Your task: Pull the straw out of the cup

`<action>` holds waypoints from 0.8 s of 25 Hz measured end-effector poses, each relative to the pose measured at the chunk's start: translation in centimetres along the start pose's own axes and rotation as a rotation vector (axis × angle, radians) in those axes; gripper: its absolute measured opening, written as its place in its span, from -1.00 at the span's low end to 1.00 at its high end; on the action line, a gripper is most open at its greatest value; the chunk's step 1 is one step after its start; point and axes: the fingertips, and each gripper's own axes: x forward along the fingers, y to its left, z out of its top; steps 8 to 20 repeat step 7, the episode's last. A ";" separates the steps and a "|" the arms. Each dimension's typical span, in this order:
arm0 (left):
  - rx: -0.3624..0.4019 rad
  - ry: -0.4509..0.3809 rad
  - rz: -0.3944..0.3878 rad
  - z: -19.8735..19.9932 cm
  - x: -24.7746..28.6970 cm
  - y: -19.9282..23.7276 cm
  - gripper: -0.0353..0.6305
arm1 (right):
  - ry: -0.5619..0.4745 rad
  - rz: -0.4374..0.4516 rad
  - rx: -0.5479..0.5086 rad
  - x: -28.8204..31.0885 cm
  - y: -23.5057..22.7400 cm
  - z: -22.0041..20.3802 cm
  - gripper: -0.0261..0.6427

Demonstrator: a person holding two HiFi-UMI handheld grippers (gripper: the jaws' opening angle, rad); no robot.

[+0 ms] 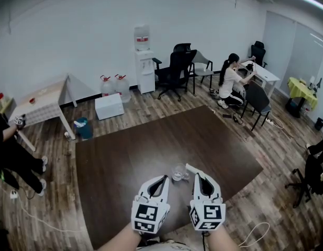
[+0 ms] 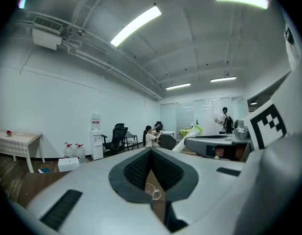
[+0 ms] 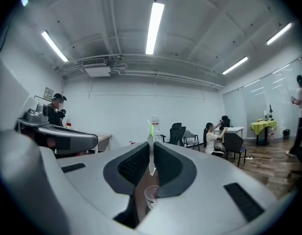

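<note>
A clear plastic cup [image 1: 178, 172] stands on the dark brown table [image 1: 130, 156], just ahead of both grippers. My right gripper [image 1: 196, 172] is shut on a white straw [image 3: 151, 153] with a green tip, held upright between the pads. The straw's lower end hangs just above the cup [image 3: 151, 196] and looks free of it. In the head view the straw [image 1: 189, 167] pokes out by the cup's right rim. My left gripper [image 1: 164, 179] sits a little left of the cup with its tips together and nothing between them. Through its jaws the cup [image 2: 152, 193] shows below.
The table's right edge [image 1: 255, 166] lies near my right gripper. Beyond the table are a water dispenser [image 1: 144, 61], black office chairs [image 1: 174, 72], a seated person [image 1: 232, 85] at a desk, and another person [image 1: 7, 150] at the left by a small table [image 1: 43, 103].
</note>
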 end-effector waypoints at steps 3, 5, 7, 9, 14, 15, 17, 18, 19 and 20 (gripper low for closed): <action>-0.001 0.002 -0.002 0.0 -0.1 0.0 -0.89 | 0.004 0.003 -0.002 0.0 0.3 0.1 -0.79; -0.001 0.004 -0.003 -0.1 -0.1 0.1 -0.89 | 0.008 0.007 0.000 0.1 0.4 -0.1 -0.79; 0.002 0.005 -0.004 -0.2 -0.1 0.2 -0.89 | 0.011 0.012 0.005 0.2 0.6 -0.5 -0.79; 0.002 0.005 -0.004 -0.2 -0.1 0.2 -0.89 | 0.011 0.012 0.005 0.2 0.6 -0.5 -0.79; 0.002 0.005 -0.004 -0.2 -0.1 0.2 -0.89 | 0.011 0.012 0.005 0.2 0.6 -0.5 -0.79; 0.002 0.005 -0.004 -0.2 -0.1 0.2 -0.89 | 0.011 0.012 0.005 0.2 0.6 -0.5 -0.79; 0.002 0.005 -0.004 -0.2 -0.1 0.2 -0.89 | 0.011 0.012 0.005 0.2 0.6 -0.5 -0.79; 0.002 0.005 -0.004 -0.2 -0.1 0.2 -0.89 | 0.011 0.012 0.005 0.2 0.6 -0.5 -0.79; 0.002 0.005 -0.004 -0.2 -0.1 0.2 -0.89 | 0.011 0.012 0.005 0.2 0.6 -0.5 -0.79; 0.002 0.005 -0.004 -0.2 -0.1 0.2 -0.89 | 0.011 0.012 0.005 0.2 0.6 -0.5 -0.79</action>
